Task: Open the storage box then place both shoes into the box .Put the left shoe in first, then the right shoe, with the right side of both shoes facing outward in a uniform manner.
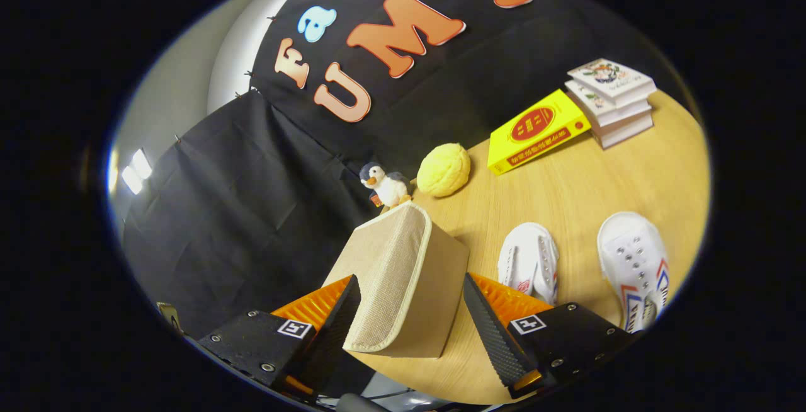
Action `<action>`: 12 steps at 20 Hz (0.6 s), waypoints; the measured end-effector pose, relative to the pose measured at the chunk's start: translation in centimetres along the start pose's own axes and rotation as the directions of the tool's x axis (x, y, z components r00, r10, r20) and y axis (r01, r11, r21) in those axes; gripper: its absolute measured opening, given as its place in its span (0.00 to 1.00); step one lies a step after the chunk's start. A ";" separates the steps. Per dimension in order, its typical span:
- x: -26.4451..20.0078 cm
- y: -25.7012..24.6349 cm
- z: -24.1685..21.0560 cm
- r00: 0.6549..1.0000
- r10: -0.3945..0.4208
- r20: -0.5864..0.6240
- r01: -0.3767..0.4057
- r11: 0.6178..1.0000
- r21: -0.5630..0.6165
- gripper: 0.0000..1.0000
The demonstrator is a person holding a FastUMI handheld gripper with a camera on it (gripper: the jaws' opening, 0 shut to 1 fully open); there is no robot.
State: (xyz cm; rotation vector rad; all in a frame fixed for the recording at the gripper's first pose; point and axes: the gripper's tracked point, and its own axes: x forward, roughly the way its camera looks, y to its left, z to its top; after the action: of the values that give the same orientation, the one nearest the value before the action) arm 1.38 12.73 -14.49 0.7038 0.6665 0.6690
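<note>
Wooden table [567,198] carries storage box [403,280], 2 shoes [529,261], books [611,100], penguin toy [384,184], yellow ball [444,169].

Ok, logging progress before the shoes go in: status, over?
Fingers open, straddling the storage box. Box lid looks down, not yet opened. Both shoes, and, on the table beside the box. Nothing in the way.

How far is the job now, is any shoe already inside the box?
No shoe is inside yet. Both white shoes lie on the table beside the beige storage box. In hand: the gripper is open, fingers on either side of the box's lid flap. Left: open the box, then left shoe, then right.
</note>
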 end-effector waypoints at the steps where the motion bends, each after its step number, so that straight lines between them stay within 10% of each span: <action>1: 0.3 0.2 -0.4 0.999 0.029 -0.025 -0.028 0.999 0.035 0.98; 12: 5.1 2.1 -5.2 0.942 0.239 -0.236 -0.178 0.951 0.255 0.98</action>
State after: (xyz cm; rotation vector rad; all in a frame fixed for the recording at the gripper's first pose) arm 0.04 19.49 -17.53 0.9187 0.9349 0.9027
